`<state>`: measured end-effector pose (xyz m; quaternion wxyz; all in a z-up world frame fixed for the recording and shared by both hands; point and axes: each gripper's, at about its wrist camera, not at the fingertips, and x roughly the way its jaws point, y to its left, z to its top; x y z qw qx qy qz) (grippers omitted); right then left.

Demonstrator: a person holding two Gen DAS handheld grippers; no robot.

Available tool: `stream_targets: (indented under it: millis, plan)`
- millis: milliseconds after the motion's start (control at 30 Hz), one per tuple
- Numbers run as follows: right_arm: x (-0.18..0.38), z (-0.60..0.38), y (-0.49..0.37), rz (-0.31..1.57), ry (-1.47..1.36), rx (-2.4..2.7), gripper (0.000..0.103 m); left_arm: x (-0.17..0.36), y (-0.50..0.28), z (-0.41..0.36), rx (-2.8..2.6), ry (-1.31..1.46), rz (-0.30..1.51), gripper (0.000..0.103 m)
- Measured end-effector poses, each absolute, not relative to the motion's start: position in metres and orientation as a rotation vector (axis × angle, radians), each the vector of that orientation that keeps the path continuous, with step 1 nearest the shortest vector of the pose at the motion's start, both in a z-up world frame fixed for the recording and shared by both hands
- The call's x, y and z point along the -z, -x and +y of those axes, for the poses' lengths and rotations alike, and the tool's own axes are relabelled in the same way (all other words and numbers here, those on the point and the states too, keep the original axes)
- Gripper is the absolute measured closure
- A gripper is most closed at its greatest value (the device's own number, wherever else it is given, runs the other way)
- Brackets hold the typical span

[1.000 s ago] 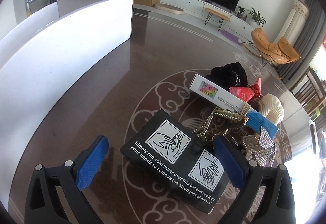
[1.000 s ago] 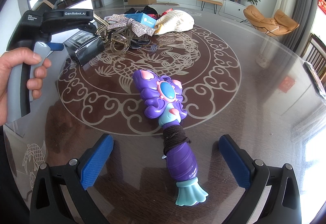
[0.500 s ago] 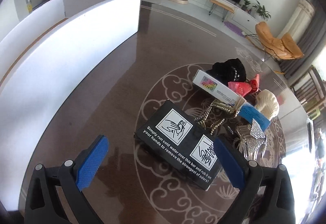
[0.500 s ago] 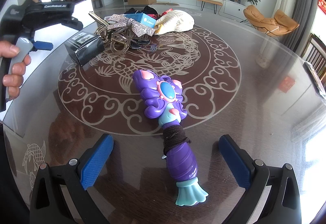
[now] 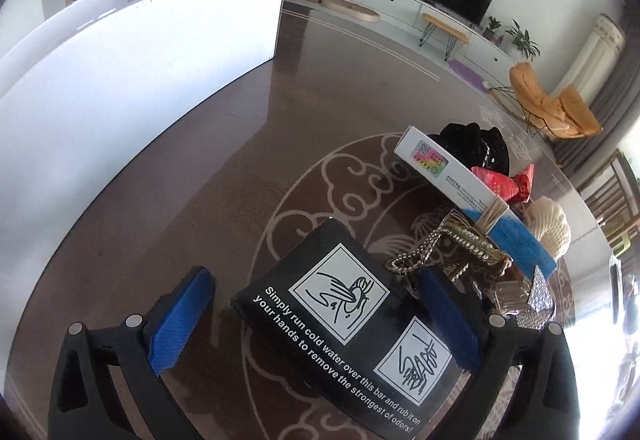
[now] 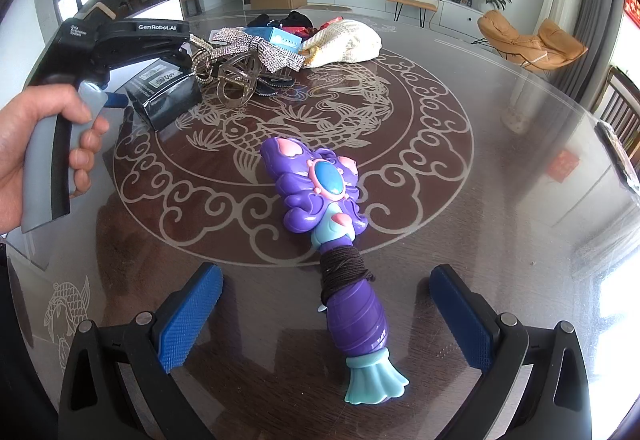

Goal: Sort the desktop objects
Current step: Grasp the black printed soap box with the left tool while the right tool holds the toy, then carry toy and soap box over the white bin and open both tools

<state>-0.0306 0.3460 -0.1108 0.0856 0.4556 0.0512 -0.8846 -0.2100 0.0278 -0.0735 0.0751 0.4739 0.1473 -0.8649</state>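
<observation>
Glass-topped counter (image 6: 500, 144) carries everything. Nearest, the right gripper (image 6: 326, 314) spreads its fingers wide around a purple toy wand (image 6: 328, 224). Farther off, the left gripper (image 5: 316, 314) straddles a black box (image 5: 344, 324), fingers wide, before the clutter pile (image 6: 280, 40).

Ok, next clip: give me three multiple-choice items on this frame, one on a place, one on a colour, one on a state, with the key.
1. Where does the black box lie?
A. between the left tool's fingers
B. on a chair
C. on the white panel

2. What colour is the toy wand's base?
A. red
B. turquoise
C. yellow

3. How is the right tool?
A. shut on the wand
B. open, wand between its fingers
C. shut on a purse

Key: A, the blue pads flank the box; B, its flared end is turquoise; B, both pads stand clear of the handle.
</observation>
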Motion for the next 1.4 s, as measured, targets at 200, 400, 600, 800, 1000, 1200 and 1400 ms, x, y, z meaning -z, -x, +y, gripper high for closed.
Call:
stream_targets:
  millis: [200, 400, 600, 800, 1000, 1200, 1400]
  plan:
    - [0.111, 0.346, 0.030, 0.152, -1.358, 2.637, 0.000, 0.073, 0.201, 0.011, 2.587, -1.539, 0.308, 0.000]
    - [0.111, 0.346, 0.031, 0.153, -1.358, 2.638, 0.000, 0.073, 0.167, -0.005, 2.673, -1.659, 0.186, 0.000]
    - [0.111, 0.346, 0.031, 0.154, -1.358, 2.639, 0.000, 0.074, 0.145, -0.003, 2.730, -1.657, 0.075, 0.000]
    - [0.110, 0.348, 0.030, 0.137, -1.352, 2.634, 0.000, 0.073, 0.116, 0.017, 2.863, -1.536, -0.140, 0.045]
    - [0.097, 0.356, 0.057, 0.113, -1.404, 2.435, 0.028, 0.071, 0.086, 0.005, 2.918, -1.569, -0.018, 0.045]
    - [0.087, 0.346, 0.070, 0.292, -1.512, 2.341, 0.083, 0.056, 0.054, -0.015, 2.964, -1.517, 0.104, 0.045]
    - [0.042, 0.340, 0.054, 0.202, -1.416, 2.379, 0.083, 0.011, 0.023, -0.046, 3.050, -1.342, 0.251, 0.045]
